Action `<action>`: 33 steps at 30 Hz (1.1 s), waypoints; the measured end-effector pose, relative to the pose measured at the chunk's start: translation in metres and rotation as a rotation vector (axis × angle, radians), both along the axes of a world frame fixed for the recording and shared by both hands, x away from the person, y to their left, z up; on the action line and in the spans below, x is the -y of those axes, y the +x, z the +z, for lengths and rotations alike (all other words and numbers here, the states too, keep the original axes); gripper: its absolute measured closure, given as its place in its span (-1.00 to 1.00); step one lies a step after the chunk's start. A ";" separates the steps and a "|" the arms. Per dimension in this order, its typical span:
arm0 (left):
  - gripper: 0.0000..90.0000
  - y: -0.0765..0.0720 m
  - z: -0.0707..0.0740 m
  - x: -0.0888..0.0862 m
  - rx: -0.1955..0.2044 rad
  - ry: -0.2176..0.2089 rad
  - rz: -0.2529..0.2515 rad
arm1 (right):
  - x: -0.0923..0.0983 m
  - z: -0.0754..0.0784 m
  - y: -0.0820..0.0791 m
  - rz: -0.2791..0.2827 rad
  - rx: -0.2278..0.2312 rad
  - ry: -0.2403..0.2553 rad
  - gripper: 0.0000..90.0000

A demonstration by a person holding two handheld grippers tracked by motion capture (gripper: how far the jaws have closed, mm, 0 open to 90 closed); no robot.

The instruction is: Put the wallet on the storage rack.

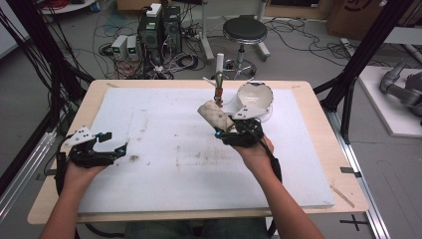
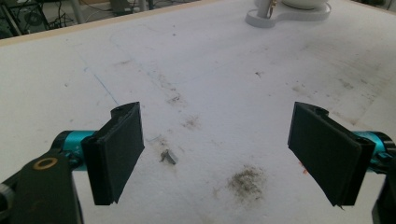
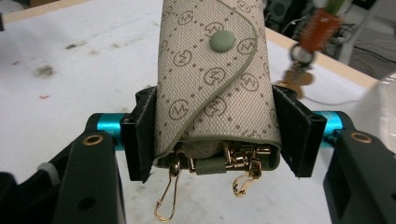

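A beige monogrammed key pouch [image 3: 212,79] with a green snap and gold clips hanging from its lower end sits between the jaws of my right gripper [image 3: 215,135], which is shut on it. In the high view the right gripper [image 1: 230,128] holds the key pouch [image 1: 213,115] above the middle of the white mat [image 1: 164,149], just in front of a small stand [image 1: 219,92] with a hanging key. My left gripper [image 1: 117,148] rests low at the mat's left edge. Its jaws stand wide open with nothing between them [image 2: 217,158].
A white bowl [image 1: 255,97] sits on a white base at the mat's far right, next to the stand. Small dirt marks [image 2: 245,179] and a scrap [image 2: 168,156] lie on the mat under the left gripper. A stool and computer boxes stand on the floor beyond the table.
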State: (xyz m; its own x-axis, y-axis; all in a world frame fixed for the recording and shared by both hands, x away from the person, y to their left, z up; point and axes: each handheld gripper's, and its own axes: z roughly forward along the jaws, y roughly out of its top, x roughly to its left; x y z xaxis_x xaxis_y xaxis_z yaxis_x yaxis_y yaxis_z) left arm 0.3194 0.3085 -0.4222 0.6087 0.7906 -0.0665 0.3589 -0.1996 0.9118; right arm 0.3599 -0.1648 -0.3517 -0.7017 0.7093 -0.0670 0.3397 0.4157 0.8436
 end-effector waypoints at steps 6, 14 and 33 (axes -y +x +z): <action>-0.60 0.002 -0.001 0.000 -0.002 -0.001 0.001 | 0.024 0.012 0.007 -0.053 0.018 -0.015 -0.14; -0.59 0.002 0.000 0.001 -0.001 -0.001 -0.003 | 0.054 0.023 0.028 -0.146 0.022 -0.042 -0.15; -0.60 0.002 0.000 0.001 -0.002 0.003 -0.002 | 0.082 0.032 0.070 -0.265 0.004 -0.127 -0.15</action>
